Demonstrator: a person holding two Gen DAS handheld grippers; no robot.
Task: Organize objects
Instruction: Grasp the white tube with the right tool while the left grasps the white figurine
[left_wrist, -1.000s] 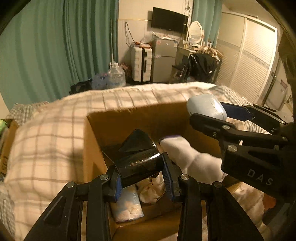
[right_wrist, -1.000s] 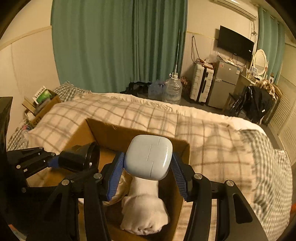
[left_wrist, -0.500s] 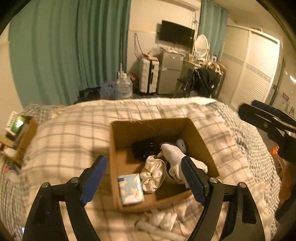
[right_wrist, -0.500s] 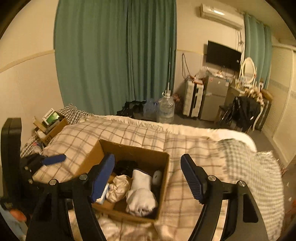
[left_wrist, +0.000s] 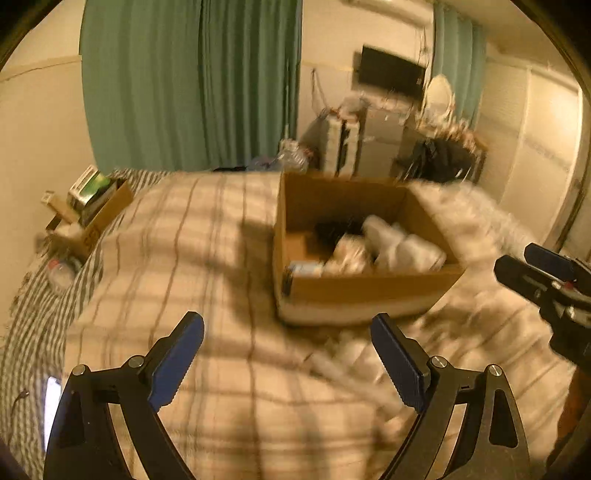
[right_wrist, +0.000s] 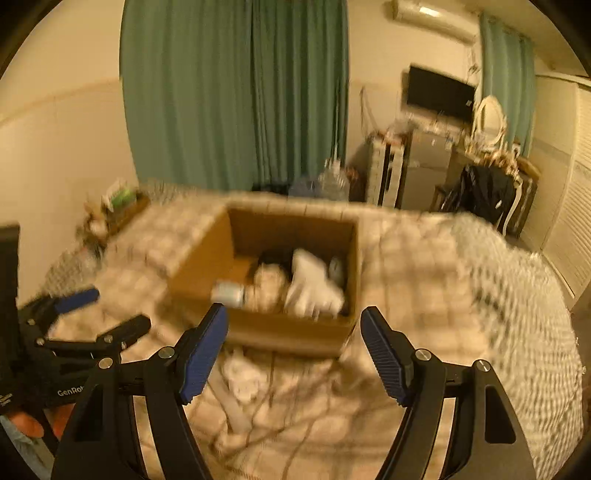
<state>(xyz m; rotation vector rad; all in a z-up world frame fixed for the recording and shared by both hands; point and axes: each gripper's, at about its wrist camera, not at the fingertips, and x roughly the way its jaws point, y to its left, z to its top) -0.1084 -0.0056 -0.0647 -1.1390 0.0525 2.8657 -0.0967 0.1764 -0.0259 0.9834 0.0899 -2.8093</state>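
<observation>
A second ago each claw was clamped on something over the box: the left on a black glossy object, the right on a pale blue rounded case. Half a second ago both were already spread wide and bare, with those things lying in the box. Now the left claw (left_wrist: 287, 363) and the right claw (right_wrist: 294, 349) are both wide apart, nothing between their blue pads, and both have drawn back toward the near end of the bed (left_wrist: 192, 258). Both views are smeared by motion.

One cardboard box (left_wrist: 369, 288) stands on the checked blanket, far of both claws; in the left view it has slid to the right of centre. Inside it, counted as well as the blur allows: one black object (left_wrist: 334, 229) at the far side, one white sock bundle (left_wrist: 402, 247), one crumpled cream cloth (left_wrist: 351, 254) near the middle, one pale tissue pack (left_wrist: 304, 267) at the near left corner, and, seen only from the right wrist, one pale rounded case (right_wrist: 337, 267) against the right wall of the box.

Outside the box, on the blanket just near its front wall, lies one small white heap (right_wrist: 245, 380); what it is cannot be told.

The right claw shows at the right edge of the left view, and the left claw at the left edge of the right view, well apart from the box.
</observation>
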